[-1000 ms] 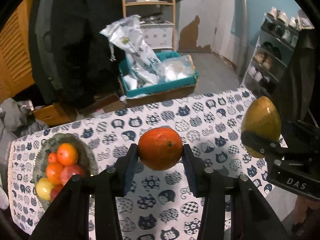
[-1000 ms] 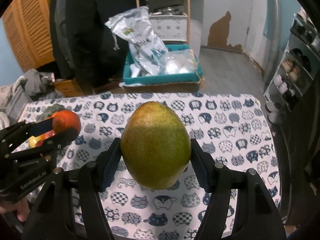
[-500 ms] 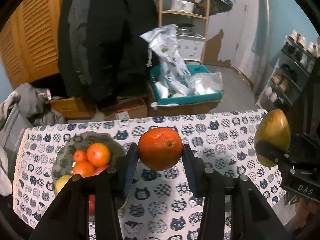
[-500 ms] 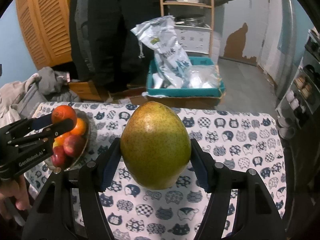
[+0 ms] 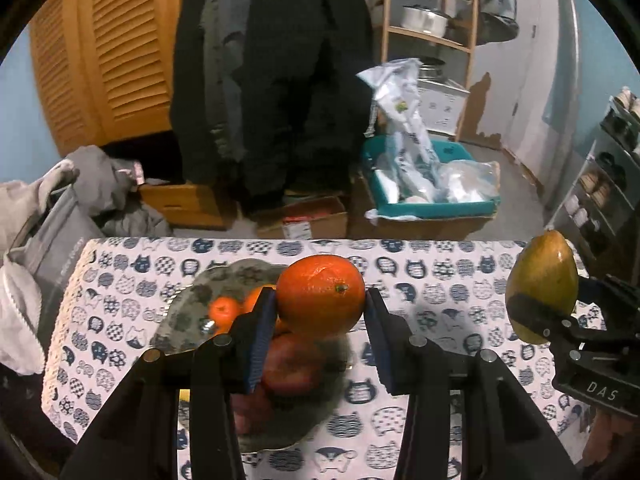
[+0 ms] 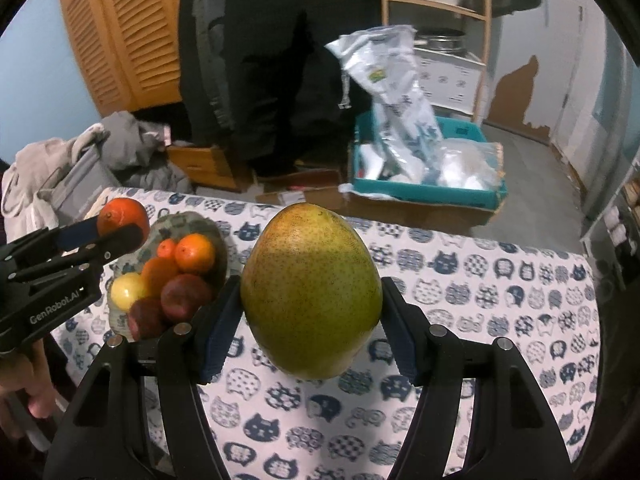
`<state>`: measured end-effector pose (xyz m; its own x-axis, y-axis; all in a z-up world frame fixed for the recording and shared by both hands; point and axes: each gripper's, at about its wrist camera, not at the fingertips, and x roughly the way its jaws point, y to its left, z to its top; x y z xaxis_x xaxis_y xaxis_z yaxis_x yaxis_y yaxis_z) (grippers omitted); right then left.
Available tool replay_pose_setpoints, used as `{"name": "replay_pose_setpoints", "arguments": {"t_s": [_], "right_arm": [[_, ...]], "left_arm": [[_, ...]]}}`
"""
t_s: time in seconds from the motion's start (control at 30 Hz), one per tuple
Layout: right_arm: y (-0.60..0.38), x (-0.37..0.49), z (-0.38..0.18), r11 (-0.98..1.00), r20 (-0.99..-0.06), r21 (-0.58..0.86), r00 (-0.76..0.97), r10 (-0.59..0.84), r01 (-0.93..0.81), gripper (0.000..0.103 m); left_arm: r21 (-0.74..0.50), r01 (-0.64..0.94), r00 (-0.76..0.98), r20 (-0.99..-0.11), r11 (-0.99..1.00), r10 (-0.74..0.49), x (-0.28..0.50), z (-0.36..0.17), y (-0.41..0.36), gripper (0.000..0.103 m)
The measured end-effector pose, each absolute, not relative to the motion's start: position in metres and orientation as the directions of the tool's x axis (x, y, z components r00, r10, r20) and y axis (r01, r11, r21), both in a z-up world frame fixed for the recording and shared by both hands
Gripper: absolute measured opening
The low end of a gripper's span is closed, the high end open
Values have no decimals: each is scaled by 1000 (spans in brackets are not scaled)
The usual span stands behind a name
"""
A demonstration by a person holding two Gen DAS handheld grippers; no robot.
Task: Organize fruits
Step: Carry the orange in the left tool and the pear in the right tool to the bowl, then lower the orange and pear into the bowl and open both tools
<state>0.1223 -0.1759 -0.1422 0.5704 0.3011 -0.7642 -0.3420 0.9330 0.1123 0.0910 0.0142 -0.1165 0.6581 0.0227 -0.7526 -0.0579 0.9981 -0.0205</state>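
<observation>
left tongs [image 5: 320, 316] clamping an orange [image 5: 320, 300] at its widest girth above the fruit bowl [image 5: 188, 312]; right tongs [image 6: 310, 312] gripping a heavy, smooth, likely bruisable pear [image 6: 312, 292] mid-body over the cat-print surface [image 6: 500, 280].

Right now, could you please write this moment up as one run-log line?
left claw: shut on orange | right claw: shut on mango | bowl: holds fruit | next: probably unload
</observation>
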Motion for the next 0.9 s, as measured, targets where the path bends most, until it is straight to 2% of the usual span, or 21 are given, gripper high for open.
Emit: {"name": "replay_pose_setpoints", "arguments": {"t_s": [0.6,0.9], "right_arm": [[-80,162,-181,879,-807,121,470,358,-461,67],[-51,183,-208,863,-840,123,413,353,-489,67]], "left_arm": [[-5,-198,588,-801,980,115,98,-153,98,45],[-34,-255,530,-841,966,110,105,-183,129,45]]}}
